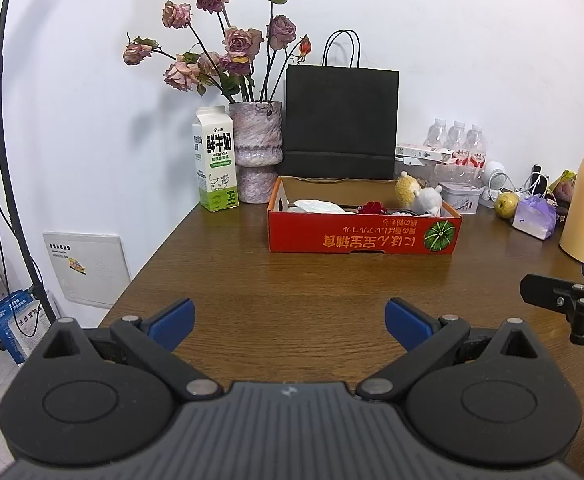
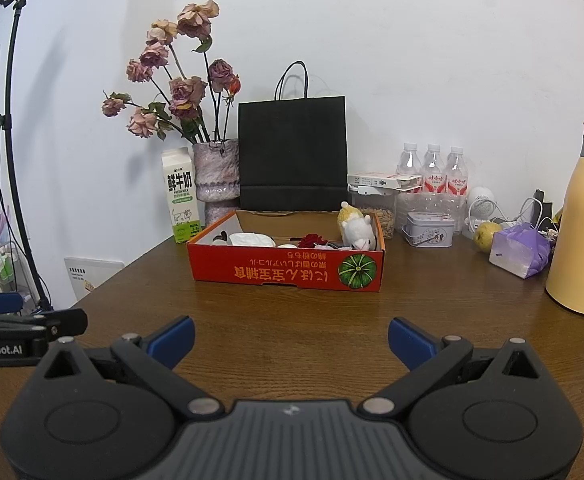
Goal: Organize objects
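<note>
Both the left gripper [image 1: 289,324] and the right gripper [image 2: 292,340] hover empty with jaws spread wide over the desk [image 1: 292,276], the red cardboard box [image 1: 364,236] lying straight ahead, its long axis crosswise, roughly equally near.

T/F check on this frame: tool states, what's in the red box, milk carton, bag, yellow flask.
1. Both the left tool and the right tool are open and empty. True.
2. The red cardboard box is empty. False: it holds a white plush toy and other small items.
3. The white-and-green milk carton lies on its side. False: it stands upright beside the pink stone vase.
4. The black paper bag stands behind the box. True.
5. The yellow flask is inside the box. False: it stands on the wooden table, far right.
</note>
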`<state>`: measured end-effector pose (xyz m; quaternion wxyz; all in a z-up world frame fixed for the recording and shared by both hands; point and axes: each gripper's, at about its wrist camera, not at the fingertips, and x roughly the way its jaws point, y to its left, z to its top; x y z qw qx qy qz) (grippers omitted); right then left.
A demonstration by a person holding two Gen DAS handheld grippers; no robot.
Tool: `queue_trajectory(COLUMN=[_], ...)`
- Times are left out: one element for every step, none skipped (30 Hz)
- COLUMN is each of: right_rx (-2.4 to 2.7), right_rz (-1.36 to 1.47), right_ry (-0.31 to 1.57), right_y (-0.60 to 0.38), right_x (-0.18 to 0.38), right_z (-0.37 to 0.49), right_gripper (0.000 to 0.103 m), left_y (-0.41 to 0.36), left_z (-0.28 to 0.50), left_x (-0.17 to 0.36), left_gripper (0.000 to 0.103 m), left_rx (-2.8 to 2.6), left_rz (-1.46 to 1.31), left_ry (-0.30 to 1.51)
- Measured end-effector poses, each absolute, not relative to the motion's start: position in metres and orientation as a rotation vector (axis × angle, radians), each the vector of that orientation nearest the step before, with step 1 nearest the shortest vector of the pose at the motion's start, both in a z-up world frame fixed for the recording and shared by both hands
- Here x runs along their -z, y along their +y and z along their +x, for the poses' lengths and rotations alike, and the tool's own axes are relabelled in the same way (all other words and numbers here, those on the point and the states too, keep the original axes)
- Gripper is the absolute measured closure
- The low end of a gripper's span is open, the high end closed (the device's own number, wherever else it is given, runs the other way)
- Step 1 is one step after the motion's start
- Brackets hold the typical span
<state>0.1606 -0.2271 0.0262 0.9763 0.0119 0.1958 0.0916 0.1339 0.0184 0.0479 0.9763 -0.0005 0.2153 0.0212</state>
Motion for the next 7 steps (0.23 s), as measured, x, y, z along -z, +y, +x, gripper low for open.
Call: queue_trajectory(right_rx=[-0.185,-0.185,-0.186,-0.185,-0.185,-0.185,-0.185], right_rz=[0.024,0.024,0.024,0.024,0.024,0.024,0.023], right_ry=[0.395,0.395,0.395,0.395,0.394,0.394,0.394], right_y=[-0.2274,-0.2273,-0.2273,-0.227,-0.2269,-0.2265,-0.2268], right_x=[-0.0264,-0.0263,-0.0264,-0.0263,-0.0263,-0.0262,-0.0264], right_z=[0.1598,0.1602,0.16,0.1605,0.1602,0.1606,0.1598], right_gripper=[0.0,0.0,0.0,0.0,0.0,0.0,0.0], left_y=[0.018,0.0178,0.0184,0.0184,0.0182,0.0181,0.0178], left_z=[0.1341,0.1338,0.1338,0.1332,0.1326,0.1327,0.1319], left_x=[-0.0473,-0.047,-0.0469,-0.0469,-0.0468,-0.0468,-0.0465], left_gripper=[0.0,0.0,0.0,0.0,0.0,0.0,0.0], left_rx=[-0.043,-0.042,-0.039,-0.034,-0.031,-0.028,-0.024], left_rz=[0.0,0.0,-0.004,-0.006,-0.005,-0.003,-0.002], left_ry=[0.436,0.437,0.437,0.434,0.431,0.429,0.428])
